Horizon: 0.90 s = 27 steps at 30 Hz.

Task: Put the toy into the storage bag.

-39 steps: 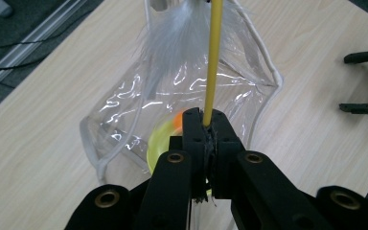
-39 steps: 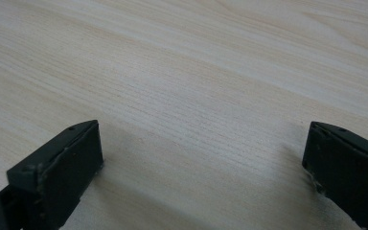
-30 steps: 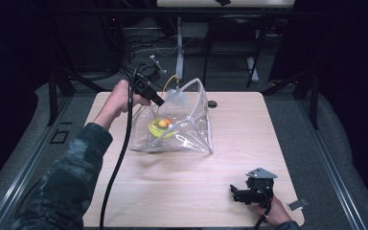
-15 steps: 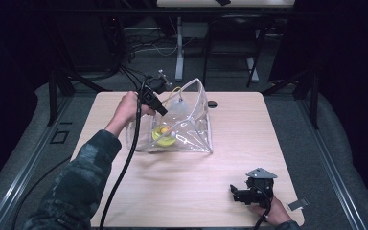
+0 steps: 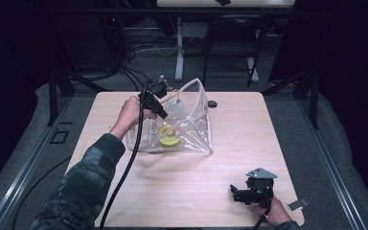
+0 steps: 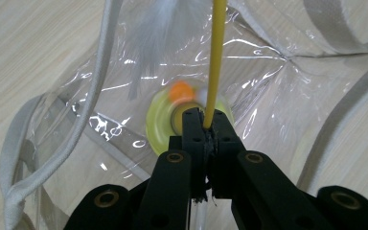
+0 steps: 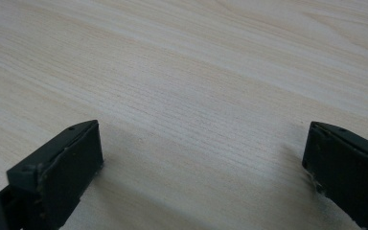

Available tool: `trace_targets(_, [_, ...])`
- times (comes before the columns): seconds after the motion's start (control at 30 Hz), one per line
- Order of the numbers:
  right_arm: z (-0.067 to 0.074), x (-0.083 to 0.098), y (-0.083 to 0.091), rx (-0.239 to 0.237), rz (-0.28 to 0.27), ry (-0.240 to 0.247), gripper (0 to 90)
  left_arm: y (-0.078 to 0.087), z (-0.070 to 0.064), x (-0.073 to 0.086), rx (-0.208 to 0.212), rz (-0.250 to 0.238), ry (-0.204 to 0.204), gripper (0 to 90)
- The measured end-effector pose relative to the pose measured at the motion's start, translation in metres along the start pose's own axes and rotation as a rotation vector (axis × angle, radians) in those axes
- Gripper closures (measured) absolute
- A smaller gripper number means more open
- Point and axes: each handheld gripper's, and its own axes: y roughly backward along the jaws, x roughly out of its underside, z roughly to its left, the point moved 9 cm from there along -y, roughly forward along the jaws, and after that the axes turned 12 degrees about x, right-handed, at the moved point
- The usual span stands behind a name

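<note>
**Yellow stick and clear bag at the table's far side**

A thin yellow stick [image 6: 215,62] runs straight up the left gripper view, its lower end pinched between the black jaws. Behind it a clear plastic bag [image 5: 191,120] with pale fabric trim stands open on the wooden table, holding a yellow ring [image 5: 168,135] with an orange piece.

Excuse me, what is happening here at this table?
A person works at a wooden table with a tool in each hand. The left tool is shut on a thin yellow stick with white feathers and holds it over a clear plastic bag. A yellow ring with an orange ball lies in the bag. The right tool rests open near the table's front edge and holds nothing.
</note>
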Motion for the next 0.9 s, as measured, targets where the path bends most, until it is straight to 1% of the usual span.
trace_targets(0.23, [0.000,0.000,0.000,0.000,0.001,0.001,0.0,-0.007,0.001,0.001,-0.006,0.012,0.007,87.2])
trace_targets(0.27, [0.000,0.000,0.000,0.000,0.001,0.001,0.0,-0.009,0.002,0.003,-0.009,0.021,0.007,87.1])
trace_targets(0.3, [0.000,0.000,0.000,-0.001,0.003,0.000,0.0,-0.011,0.002,0.003,-0.013,0.010,0.014,87.2])
trace_targets(0.5, [0.000,0.000,0.000,-0.001,0.002,-0.001,0.0,-0.010,0.002,0.004,-0.008,0.011,0.019,86.7])
trace_targets(0.57, [0.000,0.000,0.000,-0.001,0.002,-0.001,0.0,-0.009,0.001,0.003,-0.009,-0.003,0.019,83.6])
trace_targets(0.63, [0.000,0.000,0.000,-0.001,0.003,-0.001,0.0,-0.007,-0.002,0.002,0.002,-0.014,0.006,80.0])
trace_targets(0.67, [0.000,0.000,0.000,-0.001,0.003,0.000,0.0,-0.005,-0.003,0.001,-0.007,-0.019,0.000,77.1])
trace_targets(0.7, [0.000,0.000,0.000,-0.001,0.003,-0.001,0.0,-0.004,-0.005,0.000,-0.005,-0.032,-0.004,73.7])
trace_targets(0.73, [0.000,0.000,0.000,-0.001,0.003,-0.001,0.0,-0.002,-0.007,0.000,-0.007,-0.039,-0.011,73.7])
trace_targets(0.77, [0.000,0.000,0.000,-0.002,0.003,0.000,0.0,0.000,-0.007,-0.001,-0.016,-0.044,-0.012,71.2])
trace_targets(0.9, [0.000,0.000,0.000,-0.001,0.003,-0.001,0.0,0.008,-0.011,-0.001,-0.015,-0.068,-0.022,55.1])
